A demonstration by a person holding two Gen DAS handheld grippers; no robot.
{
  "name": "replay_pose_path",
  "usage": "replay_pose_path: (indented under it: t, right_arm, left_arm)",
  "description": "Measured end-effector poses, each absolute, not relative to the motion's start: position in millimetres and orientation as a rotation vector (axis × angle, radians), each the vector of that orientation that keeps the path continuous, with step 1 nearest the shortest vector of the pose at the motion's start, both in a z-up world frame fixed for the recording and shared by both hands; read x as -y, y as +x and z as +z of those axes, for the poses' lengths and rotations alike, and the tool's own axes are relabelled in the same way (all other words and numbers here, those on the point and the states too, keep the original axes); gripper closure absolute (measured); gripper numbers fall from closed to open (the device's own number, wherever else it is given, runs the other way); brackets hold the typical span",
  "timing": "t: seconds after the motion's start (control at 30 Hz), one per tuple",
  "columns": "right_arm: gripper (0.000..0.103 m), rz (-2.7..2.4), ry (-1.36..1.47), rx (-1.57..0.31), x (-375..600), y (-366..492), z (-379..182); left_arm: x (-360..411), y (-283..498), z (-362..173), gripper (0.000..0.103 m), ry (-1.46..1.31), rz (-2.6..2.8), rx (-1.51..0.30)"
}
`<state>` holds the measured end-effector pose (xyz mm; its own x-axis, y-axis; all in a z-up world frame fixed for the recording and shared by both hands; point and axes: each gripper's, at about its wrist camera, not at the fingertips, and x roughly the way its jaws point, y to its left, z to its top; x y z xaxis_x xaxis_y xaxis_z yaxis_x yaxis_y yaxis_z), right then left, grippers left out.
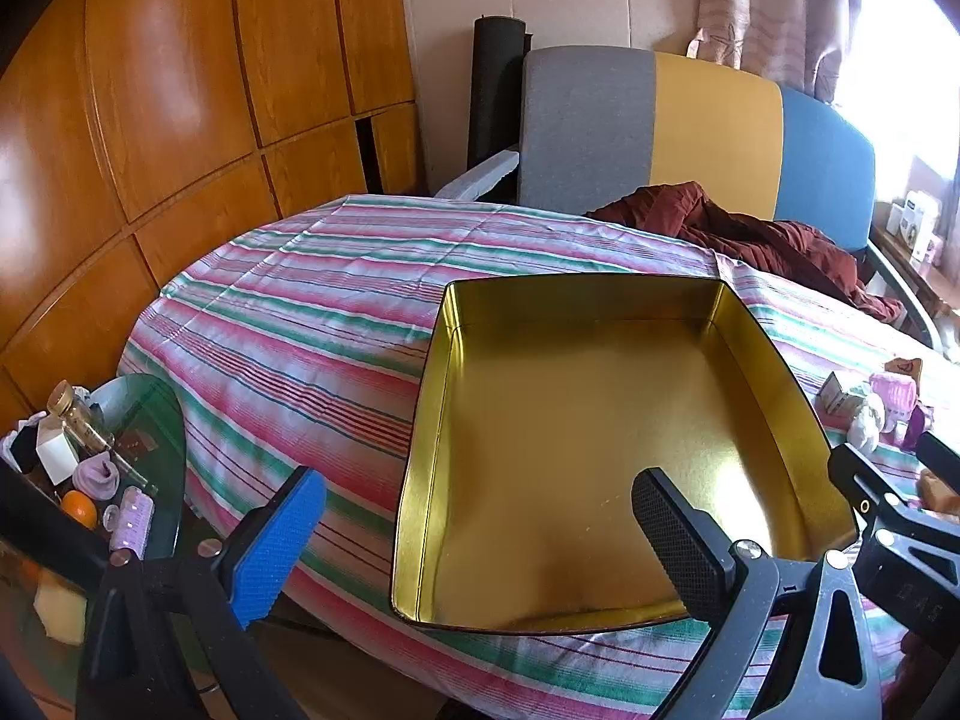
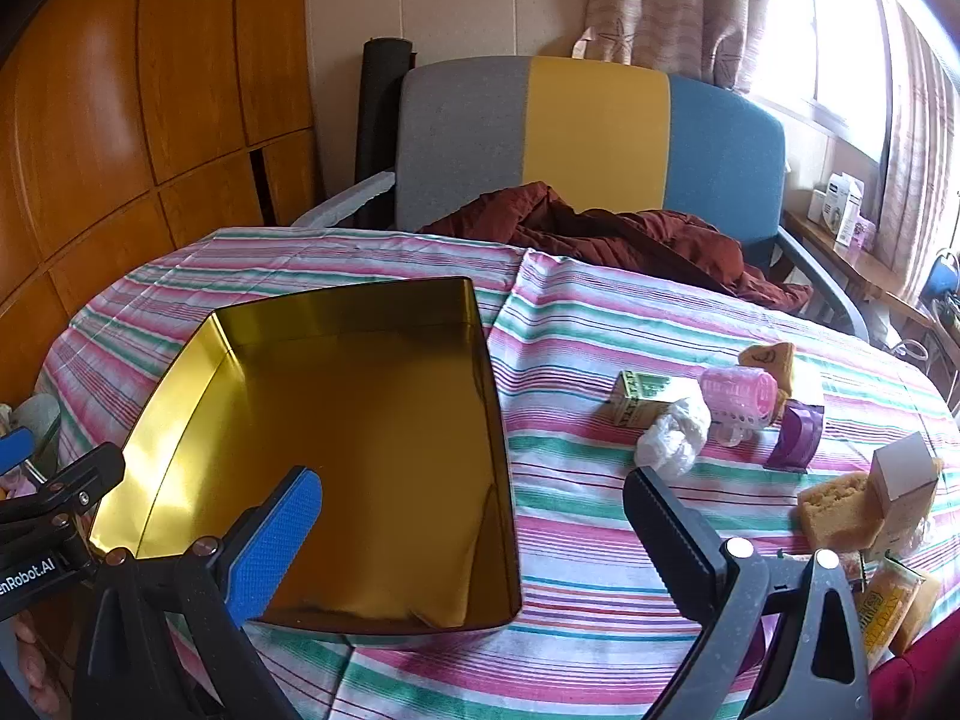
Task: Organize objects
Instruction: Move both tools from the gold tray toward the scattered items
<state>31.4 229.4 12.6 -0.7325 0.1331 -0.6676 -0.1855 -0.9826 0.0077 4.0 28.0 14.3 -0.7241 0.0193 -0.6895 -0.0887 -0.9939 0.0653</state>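
Note:
An empty gold tin box (image 1: 576, 438) lies on the striped tablecloth; it also shows in the right wrist view (image 2: 336, 450). My left gripper (image 1: 480, 546) is open and empty above the tin's near left edge. My right gripper (image 2: 474, 546) is open and empty above the tin's near right corner. To the right of the tin lie a green-and-white small box (image 2: 639, 399), a white crumpled wad (image 2: 675, 435), a pink hair roller (image 2: 741, 393), a purple tape roll (image 2: 795, 435), a sponge (image 2: 837, 510) and a white carton (image 2: 903, 483).
A chair (image 2: 594, 138) with a dark red garment (image 2: 606, 234) stands behind the table. A glass side table (image 1: 153, 420) at the left holds a bottle, an orange and small items. Wooden cabinets (image 1: 150, 120) fill the left. A packaged item (image 2: 888, 606) lies at the near right.

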Motion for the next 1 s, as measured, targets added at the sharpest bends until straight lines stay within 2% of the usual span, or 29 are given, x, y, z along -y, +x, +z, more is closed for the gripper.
replay_pose_path:
  t: [0.83,1.0]
  right_arm:
    - [0.001,2.698,-1.024,-0.166,-266.7,43.0,14.3]
    - [0.001,2.659,-0.997,-0.179,-288.2,49.5,19.9]
  left_arm:
    - [-60.5,6.6,17.9,0.000,-1.075,2.782,-0.237]
    - [-68.4,3.2,19.7,0.000,-1.087,2.586,-0.076]
